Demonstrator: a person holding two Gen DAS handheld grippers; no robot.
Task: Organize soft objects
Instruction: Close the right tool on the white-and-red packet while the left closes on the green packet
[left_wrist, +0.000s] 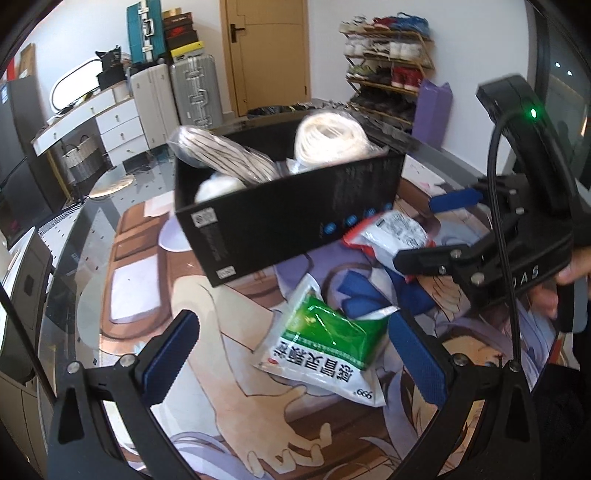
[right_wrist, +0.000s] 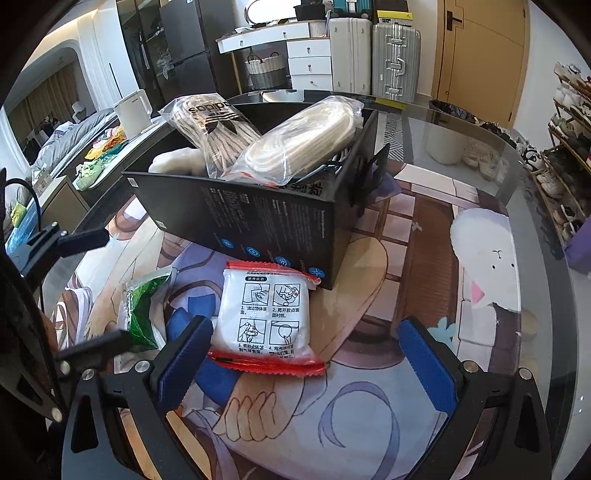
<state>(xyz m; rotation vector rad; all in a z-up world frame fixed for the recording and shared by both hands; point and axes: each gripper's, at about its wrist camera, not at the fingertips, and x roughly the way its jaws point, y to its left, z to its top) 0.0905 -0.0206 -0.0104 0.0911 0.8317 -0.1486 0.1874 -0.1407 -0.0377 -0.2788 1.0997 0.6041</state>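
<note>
A black box (left_wrist: 280, 218) stands on the table and holds bagged laces: a striped bundle (left_wrist: 221, 155) and a white coil (left_wrist: 332, 140). It also shows in the right wrist view (right_wrist: 258, 225). A green-and-white packet (left_wrist: 328, 343) lies between my left gripper's (left_wrist: 295, 362) open fingers. A white packet with red edges (right_wrist: 266, 321) lies between my right gripper's (right_wrist: 306, 365) open fingers, in front of the box. The right gripper (left_wrist: 436, 229) shows open in the left view, around the white packet (left_wrist: 395, 232). The green packet (right_wrist: 142, 314) shows left in the right view.
The round glass table (right_wrist: 480, 155) carries a printed cartoon mat (right_wrist: 480, 266). Suitcases (left_wrist: 192, 88), a white dresser (left_wrist: 110, 118) and a shoe rack (left_wrist: 388, 66) stand behind. A white kettle (right_wrist: 133, 110) sits at the left. A purple bag (left_wrist: 432, 110) stands at the right.
</note>
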